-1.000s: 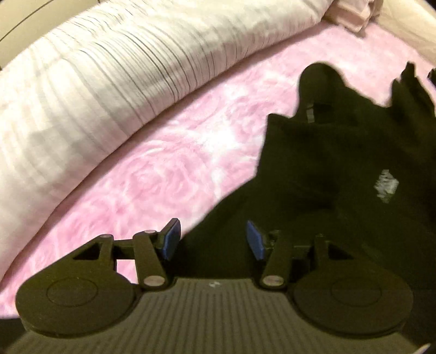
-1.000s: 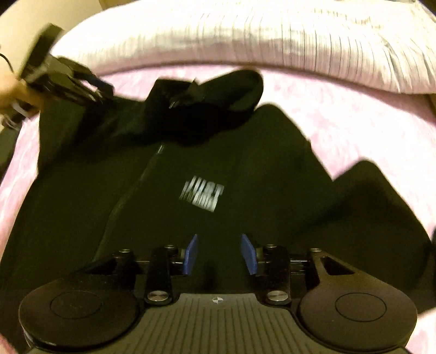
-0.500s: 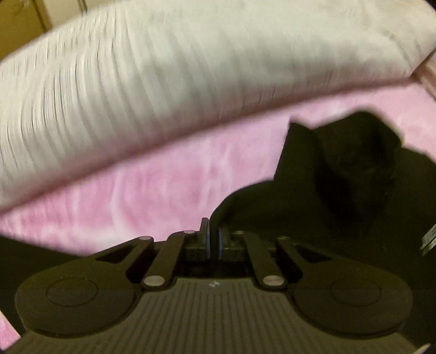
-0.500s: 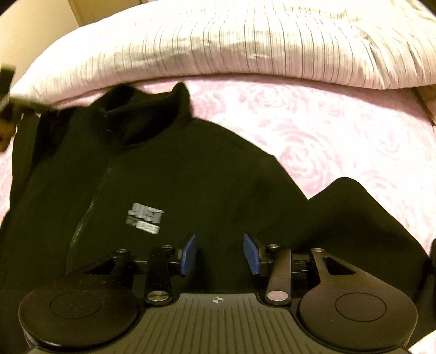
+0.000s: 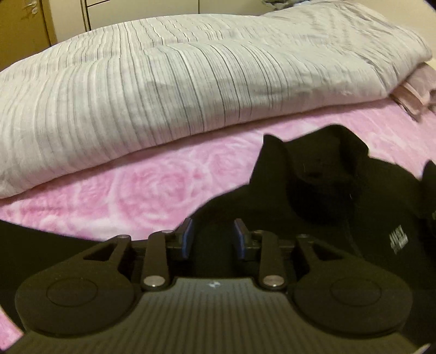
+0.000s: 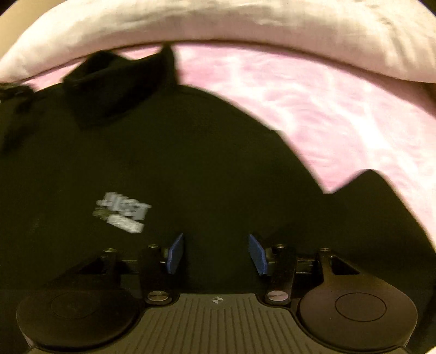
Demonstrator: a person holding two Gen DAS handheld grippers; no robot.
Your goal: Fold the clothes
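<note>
A black zip jacket [image 5: 313, 217] lies spread on a pink bed cover, collar [image 5: 321, 163] toward the duvet, with a white chest logo [image 5: 397, 239]. My left gripper [image 5: 214, 238] hovers over the jacket's shoulder edge. Its jaws are opening, and the blue pads [image 5: 188, 237] stand apart with only dark cloth below them. In the right wrist view the jacket [image 6: 190, 163] fills the middle, with its logo [image 6: 122, 212] at the left and its collar [image 6: 117, 79] at the top left. My right gripper [image 6: 216, 253] sits low over the chest. Its jaws are opening, with nothing pinched.
A bulky white striped duvet [image 5: 190, 81] runs along the far side of the bed. The pink rose-patterned cover [image 5: 136, 196] shows to the left of the jacket and to its right [image 6: 327, 109]. Folded pale pink cloth [image 5: 417, 95] lies at the far right. Cupboard doors [image 5: 27, 21] stand behind.
My left gripper closed half a second ago and has opened again, swinging along the jacket toward the collar. My right gripper has widened and sunk closer to the jacket's chest.
</note>
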